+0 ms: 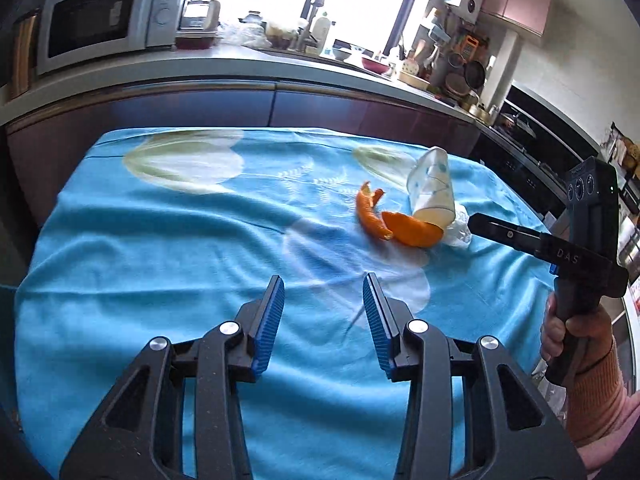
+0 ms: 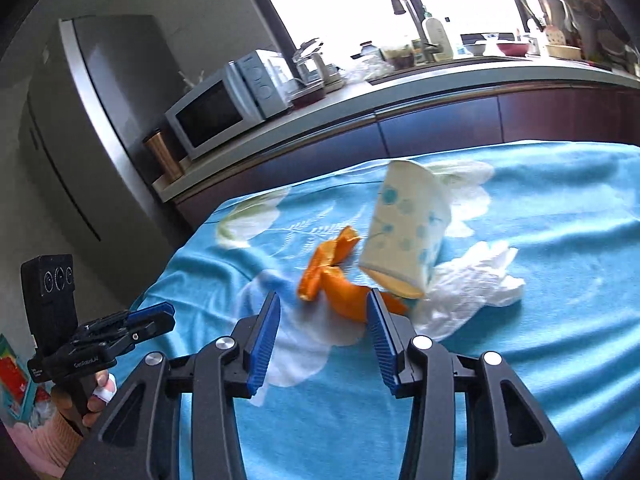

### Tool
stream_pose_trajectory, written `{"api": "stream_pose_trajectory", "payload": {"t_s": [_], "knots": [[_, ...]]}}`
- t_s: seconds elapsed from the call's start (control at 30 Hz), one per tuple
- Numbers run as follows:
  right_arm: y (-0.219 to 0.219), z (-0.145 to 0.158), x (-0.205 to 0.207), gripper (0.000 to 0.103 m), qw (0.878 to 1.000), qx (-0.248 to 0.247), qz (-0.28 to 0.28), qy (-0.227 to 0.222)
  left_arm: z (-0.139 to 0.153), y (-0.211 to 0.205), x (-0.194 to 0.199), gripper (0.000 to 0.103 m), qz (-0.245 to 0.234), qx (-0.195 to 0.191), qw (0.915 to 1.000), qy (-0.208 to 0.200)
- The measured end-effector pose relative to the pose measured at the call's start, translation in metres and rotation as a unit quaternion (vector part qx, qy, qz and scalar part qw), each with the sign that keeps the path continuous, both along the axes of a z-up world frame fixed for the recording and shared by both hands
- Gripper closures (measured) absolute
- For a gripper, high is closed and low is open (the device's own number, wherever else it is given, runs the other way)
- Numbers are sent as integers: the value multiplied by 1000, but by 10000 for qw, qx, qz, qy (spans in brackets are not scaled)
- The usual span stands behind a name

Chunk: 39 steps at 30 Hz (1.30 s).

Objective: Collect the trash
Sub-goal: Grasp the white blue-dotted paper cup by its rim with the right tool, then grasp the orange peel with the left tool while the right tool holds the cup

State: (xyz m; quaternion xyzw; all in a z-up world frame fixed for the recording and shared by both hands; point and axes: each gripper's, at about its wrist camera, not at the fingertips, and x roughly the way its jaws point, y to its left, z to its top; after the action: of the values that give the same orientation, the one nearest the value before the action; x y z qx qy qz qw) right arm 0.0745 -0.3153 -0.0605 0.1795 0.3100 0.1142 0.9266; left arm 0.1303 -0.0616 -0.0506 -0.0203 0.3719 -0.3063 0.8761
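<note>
left gripper (image 1: 324, 292) jaws apart, orange peel (image 1: 400, 226) beyond

Trash bunched on the cloth-covered desk (image 2: 540, 360), kitchen counter (image 2: 360, 100) behind.
The tipped paper cup (image 2: 408, 232) leans over the orange peel (image 2: 340, 280), which lies to its left; the crumpled tissue (image 2: 472, 292) lies to its right, touching. A microwave (image 2: 224, 108) stands on the counter.

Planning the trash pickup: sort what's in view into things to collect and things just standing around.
To collect:
- orange peel, on the blue cloth
- paper cup, tipped over beside the peel
- crumpled white tissue, by the cup

Standing around:
- microwave on the counter
- fridge
- bottles and bowls by the window
</note>
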Motion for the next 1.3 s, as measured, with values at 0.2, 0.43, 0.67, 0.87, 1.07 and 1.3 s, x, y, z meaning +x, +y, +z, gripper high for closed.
{"api": "stream_pose_trajectory", "payload": {"t_s": [0.2, 0.43, 0.67, 0.87, 1.07, 1.3], "knots": [[-15, -1, 14, 46, 9998, -1, -202, -34, -6, -61, 19, 62, -355, 264, 9989, 119], [-23, -4, 53, 35, 9992, -24, -384, 126, -19, -103, 46, 64, -352, 680, 9967, 280], [-25, -17, 67, 55, 9988, 229, -335, 291, -29, -114, 64, 67, -284, 773, 9954, 488], [-26, -15, 63, 57, 9988, 323, -326, 188, -32, -120, 75, 88, -336, 723, 9951, 580], [-24, -8, 58, 58, 9990, 392, -208, 48, -33, -115, 77, 98, -265, 657, 9955, 623], [-20, 1, 48, 58, 9988, 469, -46, -114, -22, -91, 64, 101, -155, 574, 9972, 465]]}}
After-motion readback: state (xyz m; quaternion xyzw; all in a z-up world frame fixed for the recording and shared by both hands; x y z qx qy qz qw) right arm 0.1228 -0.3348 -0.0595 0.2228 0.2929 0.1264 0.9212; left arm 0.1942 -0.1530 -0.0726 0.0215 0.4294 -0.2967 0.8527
